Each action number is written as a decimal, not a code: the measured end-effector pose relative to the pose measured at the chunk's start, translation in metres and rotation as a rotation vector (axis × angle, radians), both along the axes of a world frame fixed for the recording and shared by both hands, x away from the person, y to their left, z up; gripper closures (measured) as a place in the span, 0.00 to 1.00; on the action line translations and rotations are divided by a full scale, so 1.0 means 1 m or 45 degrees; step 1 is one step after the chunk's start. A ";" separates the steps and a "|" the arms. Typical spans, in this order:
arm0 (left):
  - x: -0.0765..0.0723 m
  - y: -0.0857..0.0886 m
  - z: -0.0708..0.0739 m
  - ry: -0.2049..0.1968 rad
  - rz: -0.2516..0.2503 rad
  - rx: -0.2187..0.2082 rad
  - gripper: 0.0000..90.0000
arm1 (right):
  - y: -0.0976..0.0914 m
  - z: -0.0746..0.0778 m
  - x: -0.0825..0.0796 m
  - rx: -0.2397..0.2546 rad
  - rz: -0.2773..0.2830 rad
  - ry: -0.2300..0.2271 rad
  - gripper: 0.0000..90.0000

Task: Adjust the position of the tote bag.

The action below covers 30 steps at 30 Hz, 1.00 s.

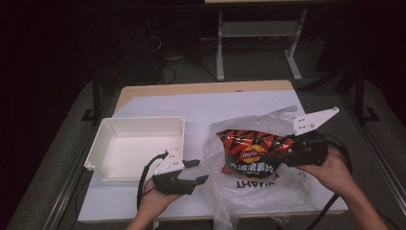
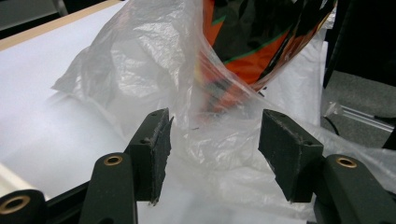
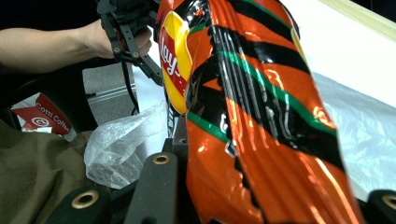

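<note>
Looking down from the high view first: the right gripper [image 1: 282,159] is clamped on the glossy orange-and-black crisp packet with the yellow-and-red logo [image 1: 249,152], holding it partly up out of the thin, crinkly clear plastic bag [image 1: 225,191] that's slumped on the white sheet over the table [image 1: 158,201]. The packet's long axis runs across the table, straight out leftward from the right jaws, so its far end is what points toward the left gripper [image 1: 194,172]. That one sits just beside the bag's left edge with jaws apart, and the empty white rectangular plastic tray [image 1: 107,125] is right behind it on its outer side, so I'd say the packet has to travel left past it. In the left gripper view, the pads [image 2: 156,149] stand open with loose bag film [image 2: 140,65] drooping between them, not pinched, and the packet [image 2: 252,65] hangs just ahead and above. In the right gripper view, the packet [image 3: 261,121] sits squeezed between the jaws, running away from them, with the bag [image 3: 116,149] down below it.
</note>
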<state>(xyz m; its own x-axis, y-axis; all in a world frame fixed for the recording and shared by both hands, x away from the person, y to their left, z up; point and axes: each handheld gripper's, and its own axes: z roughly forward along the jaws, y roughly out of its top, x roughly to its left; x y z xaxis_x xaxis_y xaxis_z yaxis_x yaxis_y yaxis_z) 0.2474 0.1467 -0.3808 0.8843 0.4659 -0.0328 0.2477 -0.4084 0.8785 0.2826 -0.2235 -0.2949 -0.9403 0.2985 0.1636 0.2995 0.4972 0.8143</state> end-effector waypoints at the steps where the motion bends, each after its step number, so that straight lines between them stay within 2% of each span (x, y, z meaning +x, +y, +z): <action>1: 0.000 0.001 0.000 0.000 0.000 0.001 0.48 | 0.000 0.001 0.000 0.004 0.002 0.002 0.77; 4: 0.000 0.002 -0.002 0.010 0.016 -0.015 0.47 | 0.001 0.005 0.002 0.008 0.002 0.001 0.77; 12: 0.000 0.003 -0.004 0.016 0.017 -0.015 0.45 | 0.001 0.015 0.003 0.023 0.011 -0.008 0.78; 25: -0.002 0.004 -0.009 0.022 0.031 0.014 0.42 | -0.002 0.028 0.005 0.031 0.015 -0.013 0.79; 30: -0.002 0.008 -0.010 0.017 0.046 0.007 0.41 | -0.004 0.036 0.006 0.030 0.006 -0.010 0.80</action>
<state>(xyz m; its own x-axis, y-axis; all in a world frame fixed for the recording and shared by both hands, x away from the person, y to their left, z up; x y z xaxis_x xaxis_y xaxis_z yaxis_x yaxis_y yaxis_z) 0.2452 0.1545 -0.3903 0.8662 0.4979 -0.0417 0.2742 -0.4040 0.8727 0.2884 -0.2275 -0.2585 -0.9429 0.2904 0.1630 0.2908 0.4794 0.8280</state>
